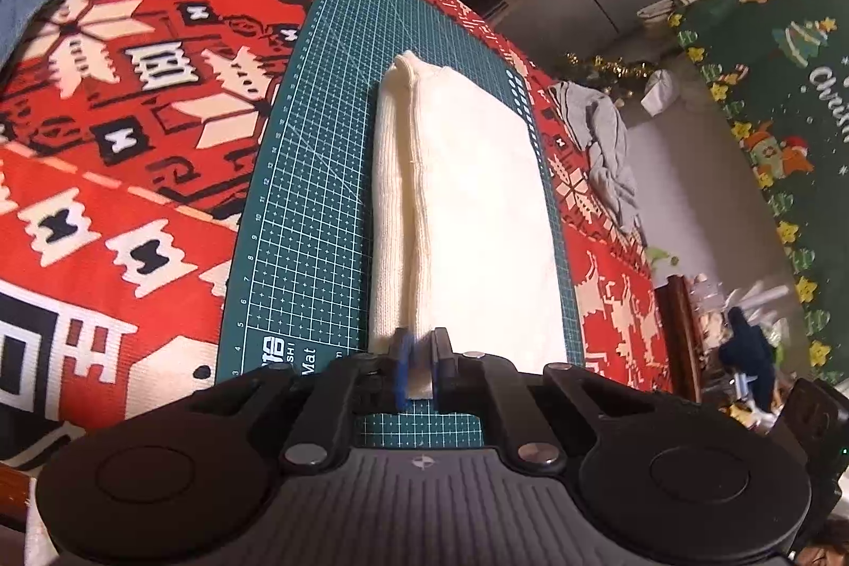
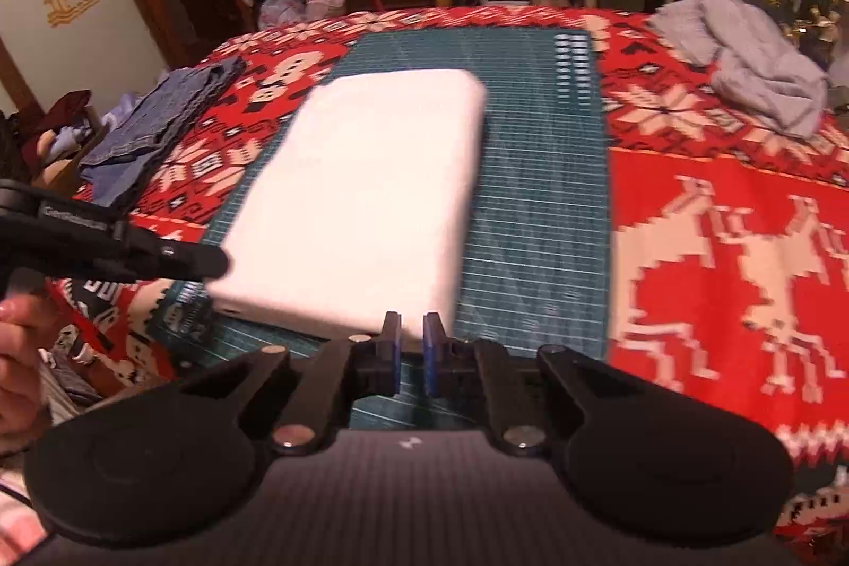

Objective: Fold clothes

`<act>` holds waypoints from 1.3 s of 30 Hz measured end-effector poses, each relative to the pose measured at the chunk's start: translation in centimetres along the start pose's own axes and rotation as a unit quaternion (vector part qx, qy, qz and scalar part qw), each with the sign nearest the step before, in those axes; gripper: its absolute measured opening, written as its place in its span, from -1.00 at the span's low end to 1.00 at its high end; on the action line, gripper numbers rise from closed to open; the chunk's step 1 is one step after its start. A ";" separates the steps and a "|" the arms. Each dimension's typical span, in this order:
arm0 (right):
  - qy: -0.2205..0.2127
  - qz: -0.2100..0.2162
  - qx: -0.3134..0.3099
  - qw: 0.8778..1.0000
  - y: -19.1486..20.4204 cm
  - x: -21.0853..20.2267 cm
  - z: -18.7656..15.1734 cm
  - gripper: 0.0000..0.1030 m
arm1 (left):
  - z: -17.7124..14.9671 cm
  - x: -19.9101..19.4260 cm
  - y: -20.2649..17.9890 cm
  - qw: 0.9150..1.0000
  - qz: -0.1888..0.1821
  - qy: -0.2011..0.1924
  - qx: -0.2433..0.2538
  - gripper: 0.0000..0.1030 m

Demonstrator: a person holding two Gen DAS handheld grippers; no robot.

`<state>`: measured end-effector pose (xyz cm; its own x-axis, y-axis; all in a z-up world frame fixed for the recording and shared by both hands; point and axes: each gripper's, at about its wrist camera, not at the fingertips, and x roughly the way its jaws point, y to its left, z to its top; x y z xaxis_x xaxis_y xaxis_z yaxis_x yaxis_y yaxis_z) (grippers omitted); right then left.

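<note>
Folded into a neat cream rectangle, white knit garment [image 1: 461, 216] lying on the green cutting mat [image 1: 308, 205] atop the red patterned counter [image 1: 122, 152]. Left gripper [image 1: 419, 367] clenched on its near edge; right gripper [image 2: 411, 346] nearly closed, grasping nothing, just beside the near corner. Folded denim [image 2: 159, 120] set aside. Crumpled grey garment [image 2: 743, 57] seemingly left to fold.

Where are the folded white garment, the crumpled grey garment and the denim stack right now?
Folded white garment [image 2: 366, 194]: right wrist view, middle of its top face.
Crumpled grey garment [image 2: 743, 46]: right wrist view, centre of the heap.
Denim stack [image 2: 159, 115]: right wrist view, top layer's middle.
</note>
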<state>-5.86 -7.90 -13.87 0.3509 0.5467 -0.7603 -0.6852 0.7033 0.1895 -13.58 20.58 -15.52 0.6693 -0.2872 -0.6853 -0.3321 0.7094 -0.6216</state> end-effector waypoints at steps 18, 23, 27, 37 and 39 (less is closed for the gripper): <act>-0.027 -0.004 -0.070 0.997 -0.8 2.3 0.5 -0.89 | 1.6 4.0 -7.5 0.991 -0.005 0.028 0.128 -0.71; -0.017 0.031 -0.098 0.995 1.1 1.5 -0.6 -0.91 | 1.3 5.0 -7.3 0.990 0.004 0.048 0.136 -0.71; -0.006 0.030 -0.117 0.993 2.2 0.9 -2.1 -0.89 | 0.8 4.2 -6.7 0.991 -0.002 0.052 0.126 -0.71; -0.029 0.010 -0.101 0.994 3.5 1.1 -3.6 -0.64 | -0.1 3.4 -5.8 0.993 -0.009 0.047 0.112 -0.72; -0.035 -0.009 -0.088 0.995 3.7 1.6 -3.5 -0.63 | -0.1 3.3 -5.7 0.993 -0.010 0.046 0.109 -0.72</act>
<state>-10.08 -6.06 -16.56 0.4036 0.5690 -0.7164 -0.7773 0.6263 0.0594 -9.56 15.59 -14.26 0.6077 -0.3525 -0.7117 -0.1607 0.8230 -0.5448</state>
